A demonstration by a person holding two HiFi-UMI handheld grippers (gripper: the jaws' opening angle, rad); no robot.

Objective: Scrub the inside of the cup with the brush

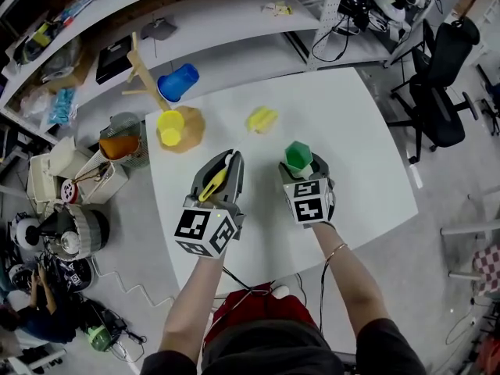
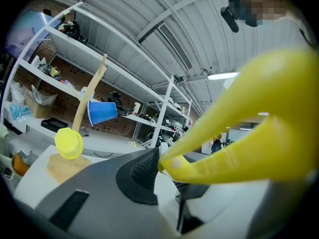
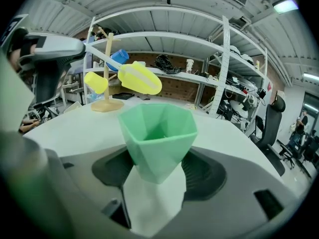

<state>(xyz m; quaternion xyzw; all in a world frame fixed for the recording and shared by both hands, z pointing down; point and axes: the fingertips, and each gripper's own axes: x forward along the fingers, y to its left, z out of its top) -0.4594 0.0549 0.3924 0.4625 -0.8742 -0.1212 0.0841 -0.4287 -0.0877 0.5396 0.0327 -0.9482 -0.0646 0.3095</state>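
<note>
My right gripper [image 1: 301,169] is shut on a green faceted cup [image 1: 298,156], held upright with its mouth open to the top. In the right gripper view the cup [image 3: 158,132] sits pinched between the two dark pads [image 3: 203,176]. To its left, my left gripper [image 1: 220,176] is shut on a yellow brush [image 1: 214,183] lying along its jaws. The brush handle [image 2: 239,128] fills the left gripper view. The brush's yellow end [image 3: 141,78] hangs above and behind the cup, apart from it.
A wooden cup tree [image 1: 141,73] at the table's far left carries a blue cup [image 1: 178,82] and a yellow cup [image 1: 170,127]. A yellow object [image 1: 262,119] lies on the white table [image 1: 351,139]. Baskets [image 1: 121,147] and clutter stand left, a black chair [image 1: 441,92] right.
</note>
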